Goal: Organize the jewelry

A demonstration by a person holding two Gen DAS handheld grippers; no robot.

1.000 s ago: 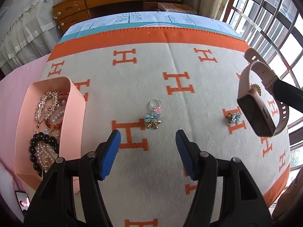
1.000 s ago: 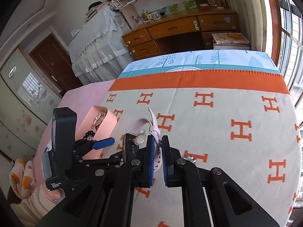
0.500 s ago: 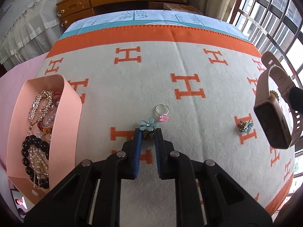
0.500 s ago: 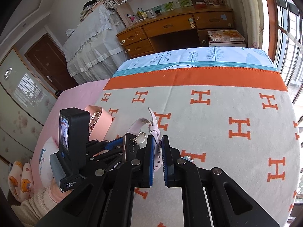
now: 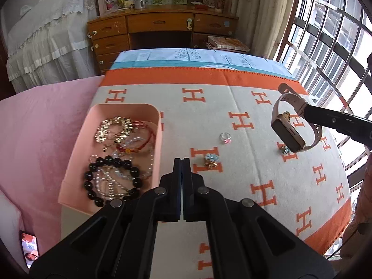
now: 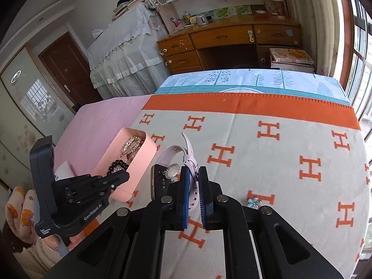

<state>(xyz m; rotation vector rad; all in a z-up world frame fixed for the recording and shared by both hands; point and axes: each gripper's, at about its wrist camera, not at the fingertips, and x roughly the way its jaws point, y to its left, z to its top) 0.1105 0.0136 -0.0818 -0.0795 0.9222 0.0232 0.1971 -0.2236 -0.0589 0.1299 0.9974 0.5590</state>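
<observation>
My left gripper point(image 5: 182, 162) is shut and empty, raised above the blanket beside the pink box point(image 5: 76, 153), which holds bracelets and a black bead string. A blue flower charm point(image 5: 211, 160) and a silver ring with a pink stone point(image 5: 225, 137) lie on the blanket just ahead of it. A second small blue charm point(image 5: 284, 150) lies further right. My right gripper point(image 6: 193, 174) is shut on the strap of a pink smartwatch point(image 6: 173, 162), held in the air; the watch also shows in the left wrist view point(image 5: 288, 127).
The orange-and-grey H-pattern blanket point(image 5: 232, 107) covers the bed, with a pink sheet point(image 5: 41, 121) to the left. A wooden desk point(image 5: 162, 30) stands beyond the bed and windows are on the right. A phone point(image 5: 29, 251) lies at the lower left.
My left gripper closed from wide open to fully shut without taking the flower charm, then rose and drew back toward the pink box. The right gripper kept holding the watch and shifted little.
</observation>
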